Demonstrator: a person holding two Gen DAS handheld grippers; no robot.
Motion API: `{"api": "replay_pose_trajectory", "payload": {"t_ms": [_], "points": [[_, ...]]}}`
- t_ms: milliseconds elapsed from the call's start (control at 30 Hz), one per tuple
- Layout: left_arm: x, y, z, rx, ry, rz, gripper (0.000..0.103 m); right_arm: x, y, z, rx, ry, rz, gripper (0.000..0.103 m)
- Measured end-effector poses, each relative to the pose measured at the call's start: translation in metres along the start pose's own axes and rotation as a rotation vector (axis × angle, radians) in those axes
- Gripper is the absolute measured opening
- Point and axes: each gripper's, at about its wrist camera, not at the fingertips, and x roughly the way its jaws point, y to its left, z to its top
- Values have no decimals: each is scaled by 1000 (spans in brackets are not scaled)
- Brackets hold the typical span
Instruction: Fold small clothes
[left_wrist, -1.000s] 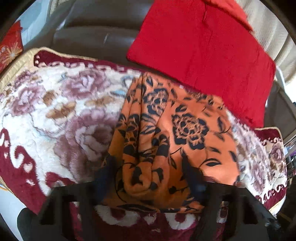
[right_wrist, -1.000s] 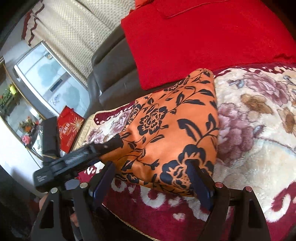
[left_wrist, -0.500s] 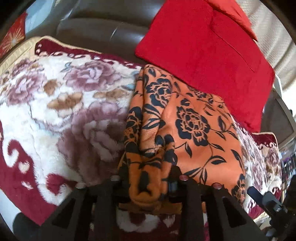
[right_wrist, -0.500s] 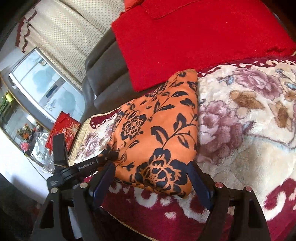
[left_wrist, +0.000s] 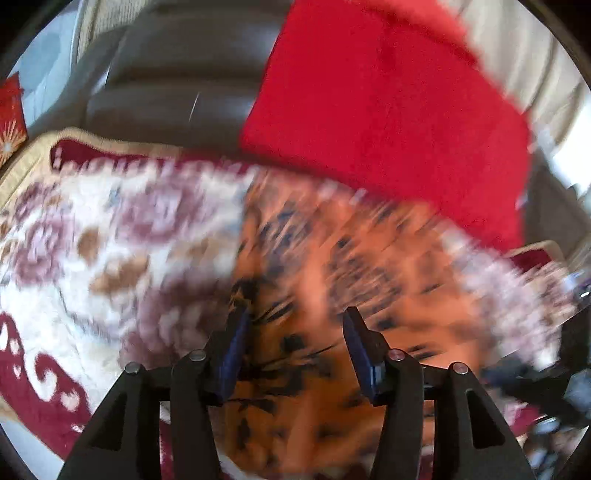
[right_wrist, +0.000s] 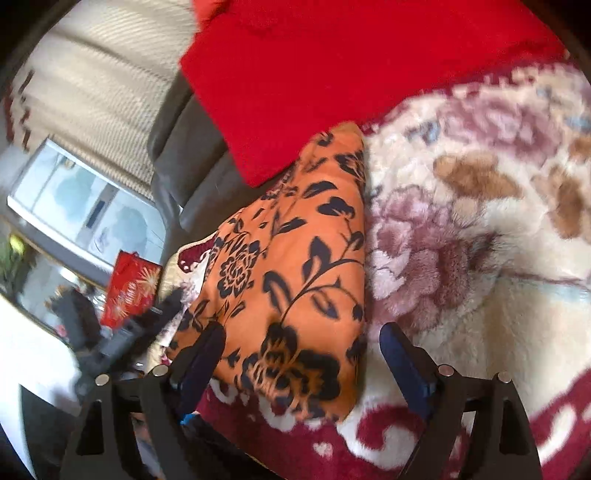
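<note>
Floral plush blanket (right_wrist: 480, 258) covers the sofa seat; wide bare stretch lies to the right of the garment in the right wrist view. Red cushion (right_wrist: 351, 74) leans on the dark sofa back (left_wrist: 177, 74), its lower edge just beyond the garment's far end. Orange floral garment (right_wrist: 295, 277) lies folded on the blanket, right edge straight. My right tool (right_wrist: 299, 343) is released, jaws opening, straddling its near corner. My left tool (left_wrist: 295, 325), jaws opening, hangs over blurred cloth, not pressing it.
</note>
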Motion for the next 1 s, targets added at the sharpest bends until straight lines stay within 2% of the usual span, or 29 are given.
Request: {"api": "replay_pose_trajectory", "payload": {"t_ms": [33, 67, 133, 167, 200, 267, 300, 333, 367, 433, 500, 533, 600, 700, 733, 767, 800, 867, 933, 967, 1000], "points": [[8, 4, -3, -15, 14, -7, 52, 8, -3, 4, 16, 29, 23, 89], [8, 8, -5, -29, -11, -20, 52, 18, -6, 7, 32, 66, 48, 87], [5, 7, -7, -20, -19, -18, 52, 31, -2, 9, -6, 114, 0, 67], [4, 7, -7, -14, -20, -16, 52, 31, 5, 7, -46, 118, -23, 43], [4, 7, -8, -8, -22, -19, 52, 25, 16, 4, -98, 102, -56, 41], [5, 9, -10, 0, -28, -27, 52, 17, 27, -5, -184, 76, -130, 40], [5, 9, -11, 2, -31, -33, 52, 21, 17, -11, -187, 90, -174, 40], [5, 8, -12, 9, -34, -32, 52, 24, 5, -13, -153, 102, -168, 40], [5, 7, -12, 24, -40, -23, 52, 23, -7, -13, -100, 103, -108, 41], [5, 9, -12, 21, -41, -33, 52, 13, -7, -7, -67, 83, -58, 52], [5, 11, -11, 9, -39, -50, 52, 3, 3, 3, -96, 32, -58, 81], [6, 11, -10, 11, -40, -50, 52, -2, 8, 14, -110, -3, -49, 83], [8, 12, -10, 16, -46, -49, 53, 4, 5, 33, -82, -8, -39, 88], [8, 13, -11, 12, -47, -59, 53, 33, -15, 65, 14, 35, -38, 87], [8, 14, -11, 11, -47, -61, 53, 44, -20, 72, 30, 60, -28, 84], [8, 15, -11, 10, -48, -61, 53, 50, -18, 74, 11, 76, -24, 45], [8, 16, -11, 10, -48, -64, 53, 49, -4, 73, -59, 83, -64, 30], [9, 19, -12, 8, -55, -74, 53, 40, 16, 64, -188, 44, -152, 29], [10, 18, -13, 8, -57, -81, 54, 41, 3, 61, -161, 55, -186, 29], [9, 17, -12, 15, -51, -74, 54, 40, -8, 62, -109, 56, -160, 36], [5, 16, -9, 15, -37, -76, 53, 35, -15, 65, -50, 42, -126, 49]]}}
